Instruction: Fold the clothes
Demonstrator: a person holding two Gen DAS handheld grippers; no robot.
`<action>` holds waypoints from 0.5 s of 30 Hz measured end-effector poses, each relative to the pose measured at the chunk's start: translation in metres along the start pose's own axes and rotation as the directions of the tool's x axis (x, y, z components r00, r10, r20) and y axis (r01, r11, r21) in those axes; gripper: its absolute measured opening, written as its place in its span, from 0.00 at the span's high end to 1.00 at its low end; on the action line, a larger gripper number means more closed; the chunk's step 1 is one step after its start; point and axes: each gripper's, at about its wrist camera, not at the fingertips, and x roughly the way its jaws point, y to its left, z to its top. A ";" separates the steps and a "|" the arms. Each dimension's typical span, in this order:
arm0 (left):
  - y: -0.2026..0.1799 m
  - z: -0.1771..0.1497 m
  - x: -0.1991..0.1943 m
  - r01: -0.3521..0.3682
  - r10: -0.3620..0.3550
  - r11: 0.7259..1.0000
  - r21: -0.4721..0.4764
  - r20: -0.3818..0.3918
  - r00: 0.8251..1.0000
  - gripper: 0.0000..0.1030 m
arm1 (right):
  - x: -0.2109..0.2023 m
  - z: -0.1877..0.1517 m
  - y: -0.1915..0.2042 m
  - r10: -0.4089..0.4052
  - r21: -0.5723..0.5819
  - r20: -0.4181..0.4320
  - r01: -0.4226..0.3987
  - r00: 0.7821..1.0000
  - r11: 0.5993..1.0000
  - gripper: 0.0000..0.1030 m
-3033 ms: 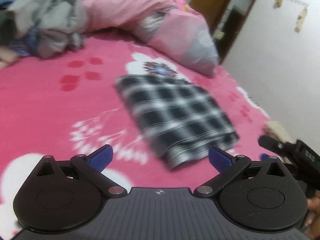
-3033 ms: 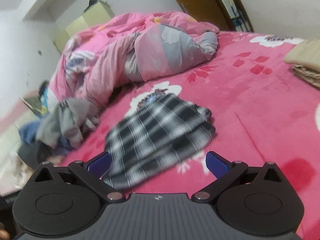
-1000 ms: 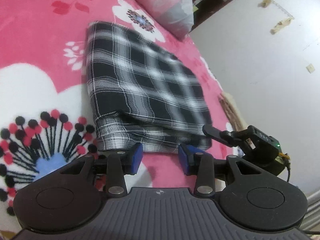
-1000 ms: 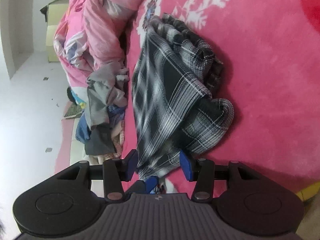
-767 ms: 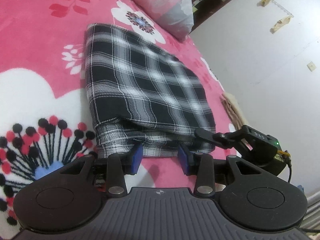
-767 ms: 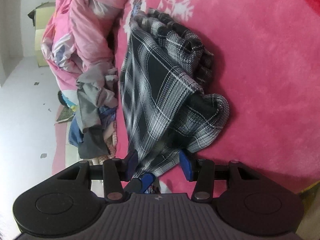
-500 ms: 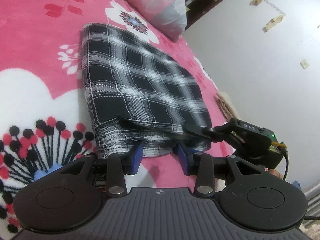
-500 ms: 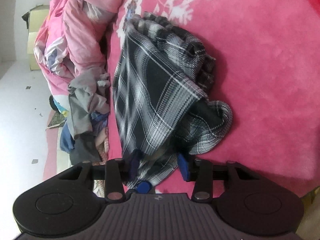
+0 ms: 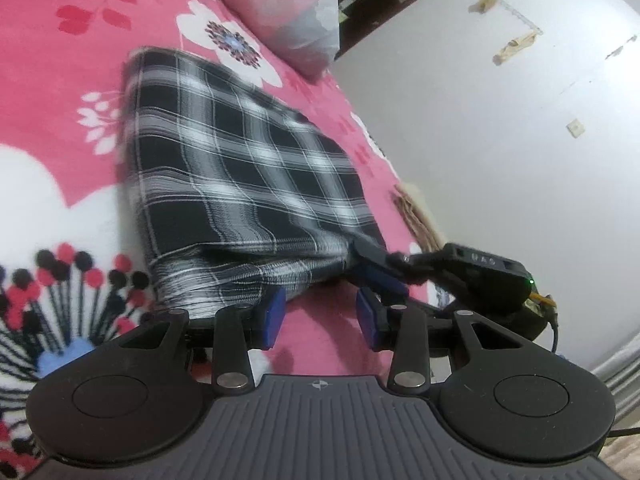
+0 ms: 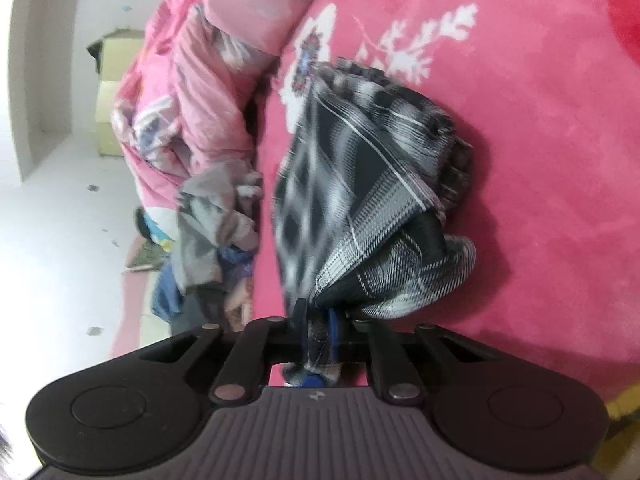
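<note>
— Looking along the right tool (image 10: 318, 330) first: what has it got?

— Its blue pads are clenched on a bunched corner of the plaid garment (image 10: 368, 204), with cloth squeezed between them and fanning out beyond.

— And the left tool (image 9: 320, 318)?

— Released. Its blue pads (image 9: 272, 316) stand apart just short of the garment's near folded edge (image 9: 240, 184), bare pink showing between them. To its right, the other tool's finger grips that edge's right corner.

— Where does the garment lie?

— Folded on the pink flowered bed (image 9: 56, 60), its near corner raised.

— Farther off?

— A heap of grey and blue clothes (image 10: 212, 232) left of it, a pink quilt (image 10: 188, 92) behind, a pink-and-grey pillow (image 9: 288, 12) at the far end, and a white wall (image 9: 500, 128) on the right.
</note>
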 end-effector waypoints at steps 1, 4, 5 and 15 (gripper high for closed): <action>0.000 0.000 0.002 0.000 0.000 1.000 -0.001 -0.004 1.000 0.63 | 0.000 0.000 -0.002 0.026 0.011 0.005 -0.026 1.000 1.000 0.90; 0.000 0.001 0.004 -0.002 0.002 1.000 -0.001 0.004 1.000 0.62 | 0.001 0.002 -0.003 0.086 0.005 0.018 -0.086 0.996 0.996 0.90; 0.003 0.001 0.002 -0.004 0.005 1.000 -0.018 0.021 1.000 0.62 | 0.002 0.002 -0.004 0.089 0.002 0.023 -0.089 0.996 0.996 0.90; 0.028 0.000 -0.018 0.011 0.023 0.979 -0.204 0.165 0.986 0.62 | 0.000 0.000 -0.018 0.092 0.003 0.043 -0.093 0.995 0.996 0.90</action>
